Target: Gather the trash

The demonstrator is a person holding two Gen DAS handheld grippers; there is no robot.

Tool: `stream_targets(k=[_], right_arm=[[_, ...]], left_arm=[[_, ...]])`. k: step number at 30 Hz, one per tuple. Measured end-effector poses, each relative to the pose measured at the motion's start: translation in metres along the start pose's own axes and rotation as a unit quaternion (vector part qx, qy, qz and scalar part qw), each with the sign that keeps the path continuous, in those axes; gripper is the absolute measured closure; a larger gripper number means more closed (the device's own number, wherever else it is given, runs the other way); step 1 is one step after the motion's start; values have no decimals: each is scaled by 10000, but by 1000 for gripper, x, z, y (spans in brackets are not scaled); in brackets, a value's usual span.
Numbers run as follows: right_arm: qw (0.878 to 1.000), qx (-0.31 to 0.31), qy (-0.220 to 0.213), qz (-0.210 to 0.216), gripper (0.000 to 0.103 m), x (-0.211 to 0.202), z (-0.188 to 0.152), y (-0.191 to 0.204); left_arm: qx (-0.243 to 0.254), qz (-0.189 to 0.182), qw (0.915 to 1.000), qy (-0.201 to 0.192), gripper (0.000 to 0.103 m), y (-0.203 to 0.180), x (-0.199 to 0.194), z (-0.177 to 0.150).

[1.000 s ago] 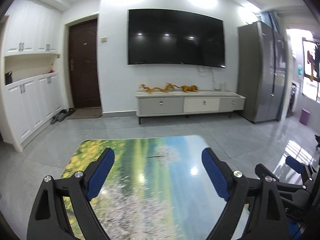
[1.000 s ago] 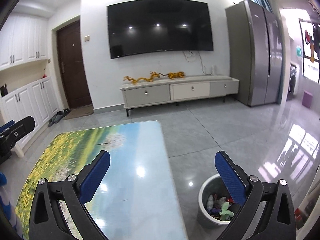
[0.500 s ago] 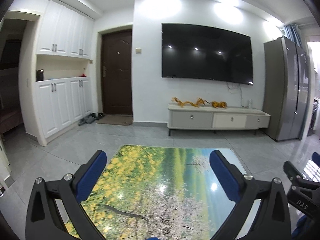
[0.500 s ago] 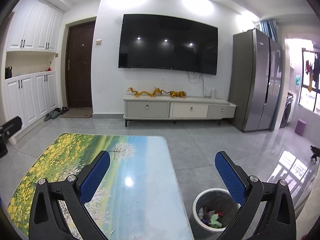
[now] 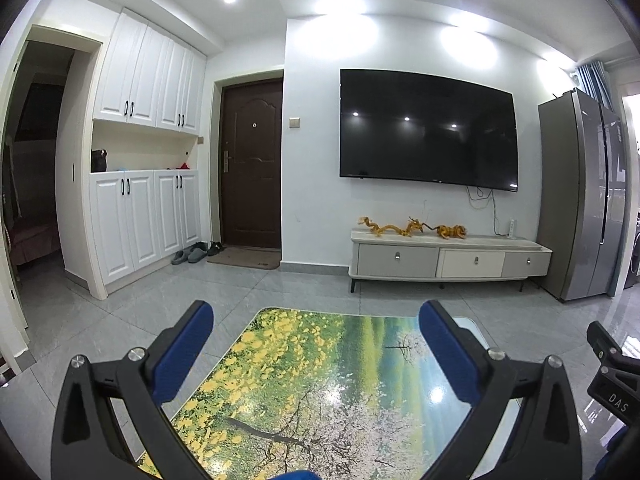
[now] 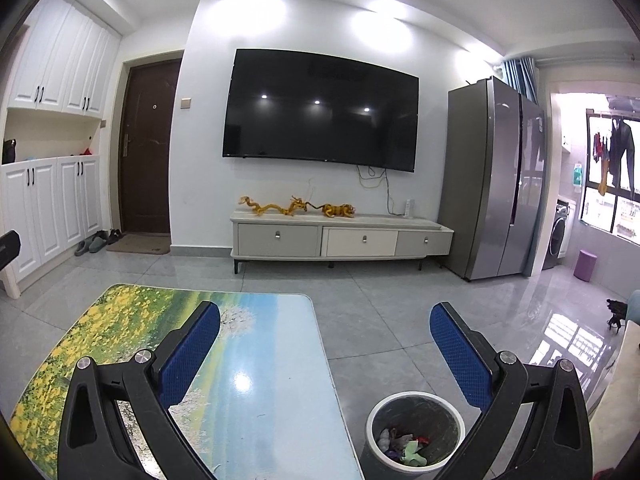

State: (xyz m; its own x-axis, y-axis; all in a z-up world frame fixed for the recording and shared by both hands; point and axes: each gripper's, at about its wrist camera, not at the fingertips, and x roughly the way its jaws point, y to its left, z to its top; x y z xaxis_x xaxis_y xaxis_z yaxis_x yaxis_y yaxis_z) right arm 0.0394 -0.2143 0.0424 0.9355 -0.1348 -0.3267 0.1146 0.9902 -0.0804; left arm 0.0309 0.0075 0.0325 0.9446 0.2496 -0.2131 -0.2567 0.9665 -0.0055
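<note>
Left wrist claw: the left gripper (image 5: pixel 316 354), bottom centre, has just been opening; its jaws are spread with nothing between them.
Left wrist table: the table (image 5: pixel 320 380) shows no litter.
Right wrist claw: the right gripper (image 6: pixel 326 348) is spread and empty.
Right wrist trash: the trash (image 6: pixel 404 446) lies in the bin (image 6: pixel 374 424), lower right, beside the table.
Handling: it looks like crumpled scraps, probably light and soft; pinch a raised fold.

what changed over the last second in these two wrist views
Both views swung up and toward the door side: more ceiling and cabinets now show. The left gripper has just been opening a little wider, nothing between its pads. The right gripper stayed open and empty. The trash bin, with scraps inside, still stands on the floor beside the table, whose visible top stays bare.
</note>
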Motion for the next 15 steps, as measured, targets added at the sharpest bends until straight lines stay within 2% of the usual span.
stream_targets(k=[15], right_arm=[[9999, 98, 58, -29, 0, 2, -6, -3]], left_arm=[[108, -11, 9999, -15, 0, -7, -5, -6]])
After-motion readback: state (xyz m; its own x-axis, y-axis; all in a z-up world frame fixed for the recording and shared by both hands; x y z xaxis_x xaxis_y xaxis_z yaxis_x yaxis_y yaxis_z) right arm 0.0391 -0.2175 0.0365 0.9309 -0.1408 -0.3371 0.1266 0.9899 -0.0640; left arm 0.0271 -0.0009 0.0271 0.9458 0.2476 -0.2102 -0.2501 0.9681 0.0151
